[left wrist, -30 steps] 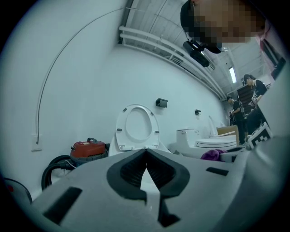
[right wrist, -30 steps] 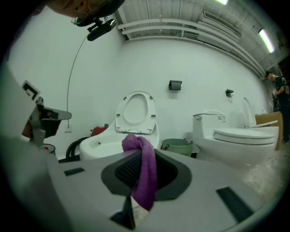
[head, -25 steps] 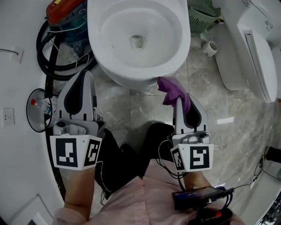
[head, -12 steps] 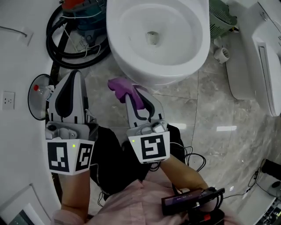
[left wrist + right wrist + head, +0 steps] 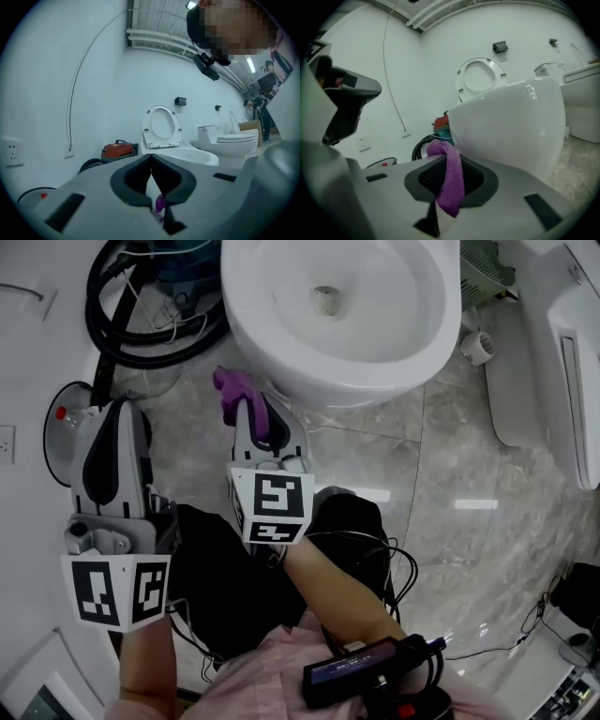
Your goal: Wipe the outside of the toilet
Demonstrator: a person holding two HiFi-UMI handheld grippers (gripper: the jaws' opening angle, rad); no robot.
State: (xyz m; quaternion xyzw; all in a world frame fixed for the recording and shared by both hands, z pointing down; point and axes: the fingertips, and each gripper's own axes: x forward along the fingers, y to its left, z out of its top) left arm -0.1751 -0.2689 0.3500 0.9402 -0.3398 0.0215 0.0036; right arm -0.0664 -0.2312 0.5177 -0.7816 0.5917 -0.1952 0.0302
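Right gripper (image 5: 253, 426), jaws clamped on the purple cloth (image 5: 228, 388), holds it just beside the front-left outside of the toilet (image 5: 412, 357) bowl; contact cannot be told. Left gripper (image 5: 112, 413), jaws together and empty, hangs apart. Wiping judged under way, most of the outside left

The grey marbled floor (image 5: 450, 456) carries a white toilet (image 5: 375, 324) at 12 o'clock. A coiled black hose (image 5: 141, 343) lies at 11 o'clock, and a round dark disc (image 5: 58, 432) at 9. A short white pipe piece (image 5: 478, 346) and a green basket (image 5: 483, 273) sit at 1 o'clock, just beside a second toilet (image 5: 562, 362) at 2. Thin black cables (image 5: 539, 615) trail at 4.
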